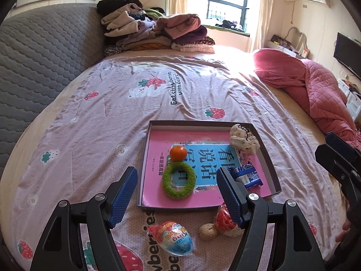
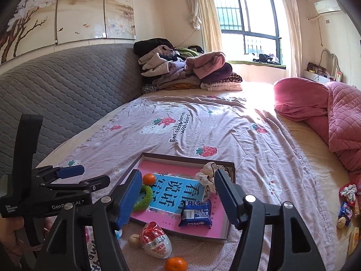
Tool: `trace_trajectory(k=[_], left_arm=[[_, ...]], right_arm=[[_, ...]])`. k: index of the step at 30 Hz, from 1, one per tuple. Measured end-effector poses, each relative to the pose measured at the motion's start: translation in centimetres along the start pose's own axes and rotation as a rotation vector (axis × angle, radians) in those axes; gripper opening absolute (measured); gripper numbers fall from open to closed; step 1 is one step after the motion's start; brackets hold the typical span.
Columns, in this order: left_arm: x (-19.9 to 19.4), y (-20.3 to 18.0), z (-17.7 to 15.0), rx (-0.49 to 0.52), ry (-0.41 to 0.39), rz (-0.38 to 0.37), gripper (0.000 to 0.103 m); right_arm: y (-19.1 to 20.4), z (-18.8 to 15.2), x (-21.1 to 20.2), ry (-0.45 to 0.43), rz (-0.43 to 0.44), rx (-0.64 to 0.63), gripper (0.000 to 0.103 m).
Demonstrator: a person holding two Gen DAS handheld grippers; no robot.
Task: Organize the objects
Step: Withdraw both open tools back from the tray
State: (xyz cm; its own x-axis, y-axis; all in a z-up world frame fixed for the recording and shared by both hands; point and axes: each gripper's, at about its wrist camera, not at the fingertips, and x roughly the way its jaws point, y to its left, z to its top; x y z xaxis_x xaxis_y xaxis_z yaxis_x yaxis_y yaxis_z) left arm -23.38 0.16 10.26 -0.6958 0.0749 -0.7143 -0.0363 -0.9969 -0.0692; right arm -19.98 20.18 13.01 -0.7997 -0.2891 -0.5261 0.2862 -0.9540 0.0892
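A bedroom, sunlit from the window, with a wide bed (image 1: 94,117) under a strawberry-and-bear print sheet serving as the work surface; a pile of folded clothes (image 1: 155,33) sits at its far end and a pink quilt (image 1: 315,85) lies bunched off to one side. The landmark is the shallow cardboard tray (image 1: 144,158) lined with a pink booklet. Inside the tray already lie a tangerine (image 1: 178,153), a green fuzzy ring (image 1: 179,181) just in front of it, a cream scrunchie (image 1: 243,141) in the far corner and a blue snack packet (image 1: 247,176) near the front edge. Just outside the tray's near edge wait a blue toy egg (image 1: 173,237), a walnut (image 1: 208,231) and a red toy egg (image 1: 225,222), plus a second tangerine (image 2: 176,264) nearer the camera in the right wrist view. A small cluster of other items (image 2: 347,203) lies well apart from the tray toward the quilt. So the sorting looks about half done. The left gripper (image 1: 178,194) hangs over the tray's near edge, jaws spread wide and holding nothing; the right gripper (image 2: 178,201) is likewise wide and empty.
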Motion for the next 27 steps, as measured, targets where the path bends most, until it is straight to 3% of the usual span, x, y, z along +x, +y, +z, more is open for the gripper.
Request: trace_trajectory(k=[9,27], left_arm=[[-3.3,-0.1,-1.6,0.012,-0.071,0.015,0.074],[-4.1,0.1,-5.6,-0.001,-0.048,0.001,0.074]], right_arm=[[1.7,-1.2,-2.2,-0.013,0.006,-0.048,0.067],[2.2,-4.9,-2.3,0.054,0.006,-0.056,0.067]])
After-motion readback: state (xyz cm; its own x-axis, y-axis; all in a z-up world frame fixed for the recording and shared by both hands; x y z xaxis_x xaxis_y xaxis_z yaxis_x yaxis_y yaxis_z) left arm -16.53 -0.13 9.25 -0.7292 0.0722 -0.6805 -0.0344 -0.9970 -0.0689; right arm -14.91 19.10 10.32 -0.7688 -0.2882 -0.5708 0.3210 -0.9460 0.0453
